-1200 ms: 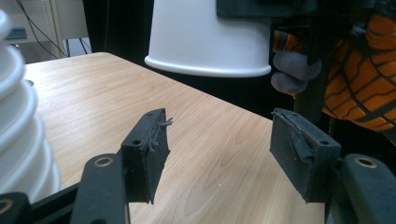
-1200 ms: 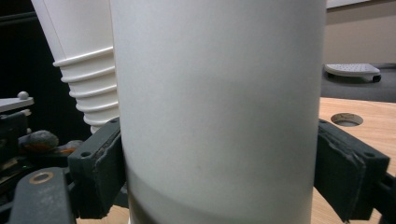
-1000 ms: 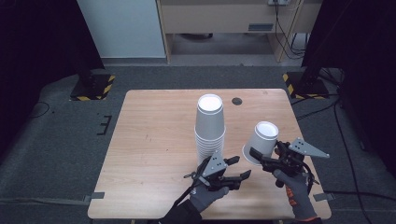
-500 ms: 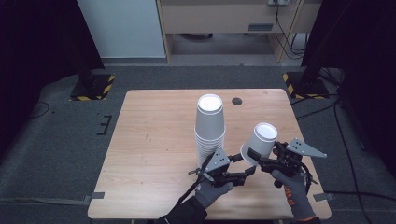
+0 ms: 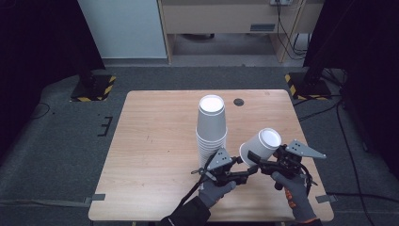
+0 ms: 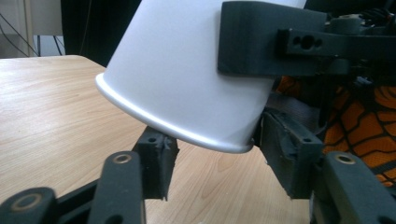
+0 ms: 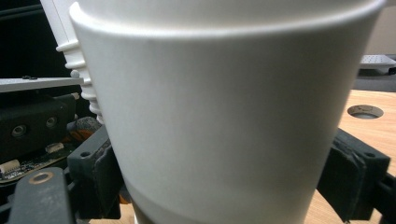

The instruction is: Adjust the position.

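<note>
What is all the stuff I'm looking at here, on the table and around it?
Stack of paper cups: one stack, white, upright mid-table.
Single paper cup: one, white, tilted, held off the table right of the stack.
Table: one, light wood.
Round hole: one, dark, in the tabletop near the far edge.
Stand bases: two, black with yellow stripes, on the floor beyond the table's far corners.
Right gripper: black, clamped on the single cup.
Left gripper: black, jaws open around that cup's lower end.
Hands: two, grey gloves.

free: table's left half (image 5: pixel 150 141) | obstacle: cup stack (image 5: pixel 211 127) at centre
</note>
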Motion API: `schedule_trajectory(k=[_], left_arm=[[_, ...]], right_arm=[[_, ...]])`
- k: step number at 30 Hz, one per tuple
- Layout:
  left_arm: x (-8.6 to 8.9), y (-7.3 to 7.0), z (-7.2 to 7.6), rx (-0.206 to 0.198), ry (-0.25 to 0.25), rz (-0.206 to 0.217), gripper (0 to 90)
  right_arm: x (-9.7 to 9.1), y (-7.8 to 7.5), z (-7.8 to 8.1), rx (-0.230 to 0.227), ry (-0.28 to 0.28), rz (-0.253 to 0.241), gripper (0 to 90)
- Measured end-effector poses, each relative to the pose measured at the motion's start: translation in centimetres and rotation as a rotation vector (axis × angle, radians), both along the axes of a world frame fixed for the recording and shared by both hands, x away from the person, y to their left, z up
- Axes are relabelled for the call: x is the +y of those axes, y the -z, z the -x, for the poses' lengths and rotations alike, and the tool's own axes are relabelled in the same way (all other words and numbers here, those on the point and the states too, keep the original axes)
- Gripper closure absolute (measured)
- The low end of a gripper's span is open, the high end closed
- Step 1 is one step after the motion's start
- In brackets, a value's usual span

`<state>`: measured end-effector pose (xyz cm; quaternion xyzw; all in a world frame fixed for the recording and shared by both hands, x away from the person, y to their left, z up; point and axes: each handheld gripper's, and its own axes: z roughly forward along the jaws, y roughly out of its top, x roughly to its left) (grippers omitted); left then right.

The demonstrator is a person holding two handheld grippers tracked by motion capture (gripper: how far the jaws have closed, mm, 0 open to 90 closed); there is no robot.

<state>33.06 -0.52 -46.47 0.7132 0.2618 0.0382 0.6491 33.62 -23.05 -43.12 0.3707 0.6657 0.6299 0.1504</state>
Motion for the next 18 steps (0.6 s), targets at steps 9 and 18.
schedule_trajectory(k=[9,18], left_arm=[[-0.20,0.19,-0.03,-0.004,0.028,0.002,55.7],[-0.26,0.22,-0.11,-0.007,0.040,0.019,56.4]], right_arm=[[-0.04,0.16,-0.07,0.010,-0.014,-0.020,14.6],[0.25,0.26,-0.10,0.017,-0.034,-0.018,14.6]])
